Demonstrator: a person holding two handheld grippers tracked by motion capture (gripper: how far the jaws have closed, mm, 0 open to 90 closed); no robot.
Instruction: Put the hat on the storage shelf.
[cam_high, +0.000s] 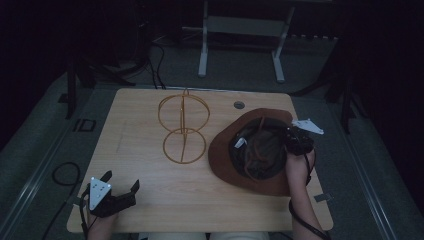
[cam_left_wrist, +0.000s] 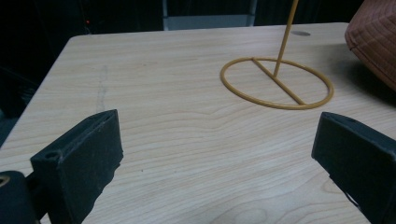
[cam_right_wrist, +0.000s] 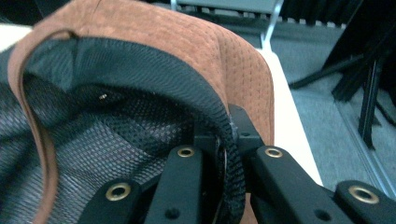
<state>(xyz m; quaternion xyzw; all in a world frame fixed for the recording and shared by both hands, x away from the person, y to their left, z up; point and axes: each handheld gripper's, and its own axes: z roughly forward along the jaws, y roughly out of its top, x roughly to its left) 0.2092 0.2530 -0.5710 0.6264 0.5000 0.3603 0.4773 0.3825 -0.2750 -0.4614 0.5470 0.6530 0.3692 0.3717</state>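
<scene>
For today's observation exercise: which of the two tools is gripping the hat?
The right tool, shut on the edge of the brown hat. The left tool rests open on the table, apart from it.

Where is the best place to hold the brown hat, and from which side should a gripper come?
Grip the brown hat at the edge of its crown opening, coming from its right side. It lies upside down, so that edge stands exposed. The right gripper is clamped there, one jaw inside the mesh lining.

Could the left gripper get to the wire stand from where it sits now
Probably yes. The left gripper is open, holds nothing, and bare table lies between it and the wire stand. The hat, clamped in the right gripper, sits beside the stand, not in the path.
</scene>
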